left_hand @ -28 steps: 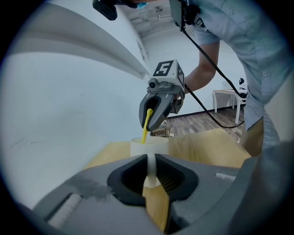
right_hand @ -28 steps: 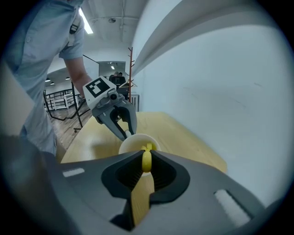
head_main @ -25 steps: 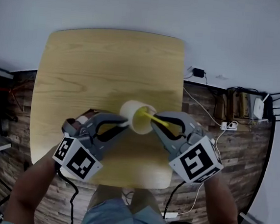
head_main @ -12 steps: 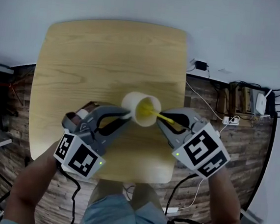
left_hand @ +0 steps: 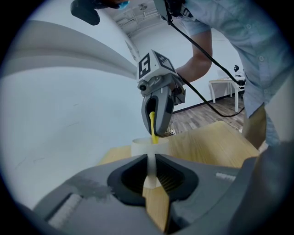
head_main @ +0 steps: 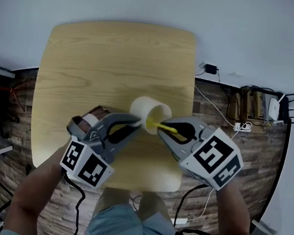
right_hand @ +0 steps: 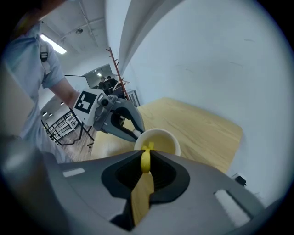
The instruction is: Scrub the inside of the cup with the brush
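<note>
Cream cup (head_main: 148, 111) pinched by left claw (left_hand: 151, 167), yellow brush (left_hand: 152, 126) gripped by right claw (right_hand: 145, 163), inside cup

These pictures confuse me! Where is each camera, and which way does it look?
Head view: on the person's head, looking down at table, cup, forearms, left hand-held gripper and right hand-held gripper.
Left gripper view: on the left hand-held gripper, looking along its jaws, shut on the cup, toward the person's shirt.
Right gripper view: on the right hand-held gripper, looking along its jaws, shut on the brush, into the cup.
Both gripper views show cup and brush.
</note>
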Tool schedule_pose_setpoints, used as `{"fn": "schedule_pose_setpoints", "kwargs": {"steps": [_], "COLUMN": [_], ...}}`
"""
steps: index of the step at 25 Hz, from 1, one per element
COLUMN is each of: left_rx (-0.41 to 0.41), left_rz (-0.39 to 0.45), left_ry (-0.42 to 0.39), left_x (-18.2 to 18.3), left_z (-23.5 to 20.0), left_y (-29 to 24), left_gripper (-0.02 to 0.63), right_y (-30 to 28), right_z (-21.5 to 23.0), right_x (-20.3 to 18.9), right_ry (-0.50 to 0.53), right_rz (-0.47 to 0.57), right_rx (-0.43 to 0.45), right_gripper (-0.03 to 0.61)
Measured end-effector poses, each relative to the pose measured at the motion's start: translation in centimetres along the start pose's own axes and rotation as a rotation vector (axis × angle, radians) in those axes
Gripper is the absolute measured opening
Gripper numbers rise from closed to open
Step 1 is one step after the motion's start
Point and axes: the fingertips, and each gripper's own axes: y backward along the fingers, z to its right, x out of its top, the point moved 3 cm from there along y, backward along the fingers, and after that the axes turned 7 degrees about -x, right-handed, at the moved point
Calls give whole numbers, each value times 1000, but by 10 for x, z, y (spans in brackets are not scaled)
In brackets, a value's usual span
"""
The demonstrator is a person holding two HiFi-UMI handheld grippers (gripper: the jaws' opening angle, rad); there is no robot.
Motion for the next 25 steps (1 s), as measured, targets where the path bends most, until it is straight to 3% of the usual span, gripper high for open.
{"fn": "schedule_pose_setpoints", "kwargs": {"steps": [6, 16, 25], "left_rx": [-24, -4, 18], "left_rz": [-9, -15, -10], "left_ry": [-19, -27, 18], "left_x": [1, 3, 2], "left_z": [2, -1, -1], "left_y": [-1, -3, -4], "left_gripper": [74, 75, 74], "right_y": [17, 32, 28], "right_z": [7, 21, 13], "right_x": [20, 15, -15], "right_ry": [-28, 34, 3], "right_rz": [77, 79, 26], "right_rx": [-102, -272, -277], "right_gripper": [38, 38, 38]}}
